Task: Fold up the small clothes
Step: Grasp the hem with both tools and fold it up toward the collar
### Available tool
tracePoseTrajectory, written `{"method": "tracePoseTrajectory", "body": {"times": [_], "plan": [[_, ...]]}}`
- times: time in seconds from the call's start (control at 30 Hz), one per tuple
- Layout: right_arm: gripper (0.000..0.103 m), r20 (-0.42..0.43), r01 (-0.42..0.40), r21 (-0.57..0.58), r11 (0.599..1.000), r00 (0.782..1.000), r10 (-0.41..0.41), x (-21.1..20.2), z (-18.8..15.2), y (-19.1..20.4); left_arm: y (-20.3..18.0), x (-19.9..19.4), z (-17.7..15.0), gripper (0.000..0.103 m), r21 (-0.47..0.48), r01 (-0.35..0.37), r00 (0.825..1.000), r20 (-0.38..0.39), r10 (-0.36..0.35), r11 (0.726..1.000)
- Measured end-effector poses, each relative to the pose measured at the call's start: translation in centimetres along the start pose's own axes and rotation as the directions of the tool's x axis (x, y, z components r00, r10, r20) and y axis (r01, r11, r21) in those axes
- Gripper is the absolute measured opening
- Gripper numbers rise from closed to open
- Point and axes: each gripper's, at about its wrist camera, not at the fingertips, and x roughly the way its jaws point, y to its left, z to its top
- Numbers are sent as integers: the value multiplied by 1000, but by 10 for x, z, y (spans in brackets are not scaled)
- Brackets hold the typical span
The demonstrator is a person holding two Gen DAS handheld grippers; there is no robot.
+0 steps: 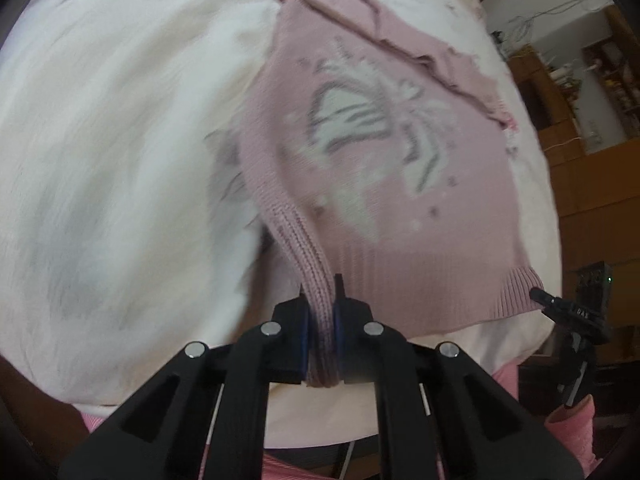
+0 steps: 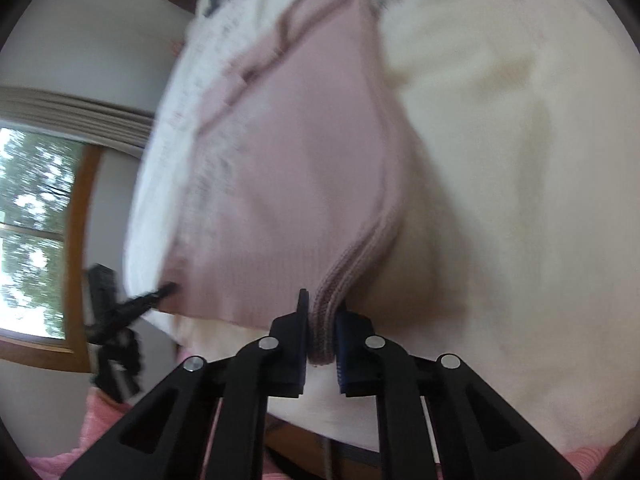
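Observation:
A small pink knit sweater point(image 1: 384, 184) with a white and grey unicorn pattern lies on a white bedspread point(image 1: 120, 140). Its sleeves are folded across the top. My left gripper point(image 1: 321, 300) is shut on the ribbed hem at the sweater's left bottom corner, lifting it off the bed. In the right wrist view my right gripper point(image 2: 322, 304) is shut on the ribbed hem of the sweater point(image 2: 288, 168) at the other bottom corner. The right gripper point(image 1: 568, 308) shows as a black shape at the sweater's right hem, and the left gripper point(image 2: 132, 304) shows the same way from the right wrist.
The white bedspread point(image 2: 500, 160) fills most of both views. Wooden shelves point(image 1: 580, 92) and a wall with cables stand beyond the bed's right side. A window point(image 2: 32, 232) with a wooden frame is at the left. A person's pink garment point(image 1: 572, 424) shows at the bottom edge.

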Motion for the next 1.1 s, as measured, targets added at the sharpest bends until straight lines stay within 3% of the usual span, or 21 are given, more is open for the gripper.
{"method": "tracePoseTrajectory", "body": {"times": [0.2,0.5,0.9,1.1], "plan": [[11,76,-128,17,992,989,126,-31,38,17,-12,-21,29,8,-12,81,993,84,-80,997],[11,117,-146,74,987,984,136,-36,112,15,0,-25,102,8,-129,95,980,187,-70,987],[11,80,-123,213,969,991,108,11,191,-21,26,27,172,8,-219,39,990,144,-7,975],[17,33,-78,239,968,997,72,31,209,-34,39,39,185,12,-267,73,993,104,-47,961]]}}
